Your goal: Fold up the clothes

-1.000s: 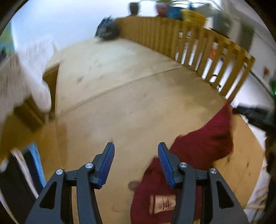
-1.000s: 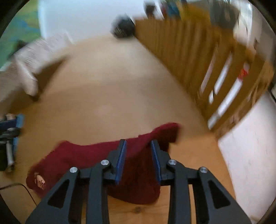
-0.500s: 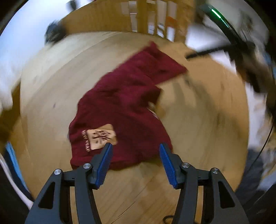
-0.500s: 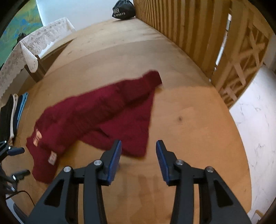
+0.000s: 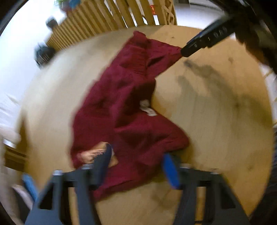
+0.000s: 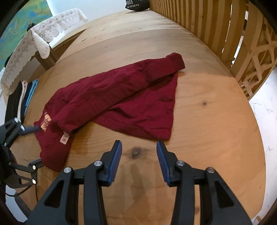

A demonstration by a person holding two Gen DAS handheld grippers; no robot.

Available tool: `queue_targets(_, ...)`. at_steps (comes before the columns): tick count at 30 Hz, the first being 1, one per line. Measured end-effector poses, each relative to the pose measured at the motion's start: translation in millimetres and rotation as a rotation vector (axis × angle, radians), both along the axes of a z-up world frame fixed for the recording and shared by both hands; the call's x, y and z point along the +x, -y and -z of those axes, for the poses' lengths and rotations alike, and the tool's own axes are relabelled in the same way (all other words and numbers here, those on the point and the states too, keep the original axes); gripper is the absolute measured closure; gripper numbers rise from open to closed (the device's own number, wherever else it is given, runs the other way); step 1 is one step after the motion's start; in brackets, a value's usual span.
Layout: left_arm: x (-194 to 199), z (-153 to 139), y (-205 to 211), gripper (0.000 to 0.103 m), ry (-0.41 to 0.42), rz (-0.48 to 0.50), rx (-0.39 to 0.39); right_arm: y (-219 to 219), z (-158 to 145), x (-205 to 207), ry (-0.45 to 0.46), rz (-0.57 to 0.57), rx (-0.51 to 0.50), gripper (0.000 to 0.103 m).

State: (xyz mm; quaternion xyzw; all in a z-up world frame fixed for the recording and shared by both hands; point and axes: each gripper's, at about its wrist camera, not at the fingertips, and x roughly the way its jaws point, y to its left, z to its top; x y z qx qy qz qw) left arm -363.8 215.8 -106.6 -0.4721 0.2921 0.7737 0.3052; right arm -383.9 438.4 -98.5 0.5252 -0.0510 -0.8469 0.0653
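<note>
A dark red shirt [image 6: 119, 97] lies crumpled on the round wooden bench [image 6: 216, 121], spread from its left edge toward the middle, one sleeve reaching to the far right. A tan patch [image 6: 45, 122] and a pink tag [image 6: 64, 138] show at its near left end. The left gripper [image 5: 136, 164] has its fingers [image 5: 102, 161] spread, one over the patch and the other [image 5: 169, 169] at the cloth's near right edge; that view is blurred, so contact cannot be told. The right gripper [image 6: 139, 161] hovers just near of the shirt's hem, fingers [image 6: 116, 161] spread, holding nothing. Folded clothes [image 6: 20, 97] are stacked at the bench's left edge. A slatted wooden railing [image 6: 216, 29] runs along the far right, a lace-covered table [image 6: 34, 39] stands far left, and a black bag [image 6: 136, 5] sits at the far end.
</note>
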Motion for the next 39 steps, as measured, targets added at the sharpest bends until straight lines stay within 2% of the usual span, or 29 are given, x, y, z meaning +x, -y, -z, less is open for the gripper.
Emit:
queue_targets(1,-8.1,-0.9,6.4,0.091,0.038,-0.029,0.042,-2.0,0.6,-3.0,-0.002,0.010,-0.002,0.062)
queue_targets(4,-27.2,-12.1,30.5,0.095,0.090,-0.111,0.173,-10.6,1.3,-9.1,-0.004,0.035,-0.006,0.062)
queue_targets(8,-54.0,-45.3,80.7,0.096,0.173,-0.233,0.427,-17.1,7.0,-17.2,0.004,0.049,0.017,0.062)
queue_targets(10,-69.4,-62.1,108.3,0.096,0.177,-0.297,0.517,-13.0,11.9,-21.8,0.005,0.035,0.044,0.062)
queue_targets(13,-84.9,-72.8,133.2,0.096,0.160,-0.369,0.555,-0.1,18.8,-27.8,0.004,0.007,0.099,0.060)
queue_targets(16,-94.2,-69.2,147.1,0.096,0.188,-0.415,0.585,13.6,22.0,-31.8,-0.007,-0.018,0.154,0.059)
queue_targets(18,-93.8,-61.3,146.1,0.099,0.194,-0.431,0.584,18.5,21.5,-32.0,-0.015,-0.033,0.168,0.059)
queue_targets(20,-90.6,-57.3,146.9,0.099,0.192,-0.437,0.574,23.5,20.4,-29.0,-0.018,-0.064,0.191,0.064)
queue_targets(22,-88.4,-56.9,149.7,0.099,0.181,-0.442,0.559,26.5,18.9,-22.2,0.001,-0.102,0.186,0.090)
queue_targets(24,-86.3,-57.0,152.9,0.099,0.170,-0.444,0.541,27.7,17.8,-12.3,0.037,-0.138,0.179,0.090)
queue_targets(26,-78.2,-57.6,151.2,0.098,0.183,-0.405,0.513,28.8,15.2,-0.1,0.069,-0.166,0.203,0.090)
queue_targets(27,-72.1,-56.8,147.8,0.092,0.200,-0.382,0.497,27.2,10.9,5.5,0.067,-0.165,0.194,0.088)
queue_targets(28,-65.1,-55.0,142.8,0.079,0.221,-0.362,0.482,25.5,6.5,11.1,0.065,-0.164,0.185,0.083)
queue_targets(29,-56.6,-52.6,135.8,0.074,0.243,-0.336,0.465,23.0,0.7,15.4,0.053,-0.155,0.178,0.077)
queue_targets(31,-43.6,-46.6,120.7,0.071,0.266,-0.292,0.417,17.4,-14.5,14.9,-0.010,-0.121,0.191,0.050)
queue_targets(32,-37.5,-42.4,112.2,0.071,0.271,-0.274,0.381,14.5,-20.7,11.7,-0.044,-0.105,0.209,0.046)
queue_targets(35,-25.3,-34.3,93.1,0.070,0.221,-0.248,0.269,3.5,-31.6,-1.2,-0.099,-0.062,0.243,0.044)
queue_targets(39,-14.0,-28.2,70.4,0.059,0.135,-0.208,0.158,-9.6,-31.4,-19.3,-0.098,-0.032,0.248,0.044)
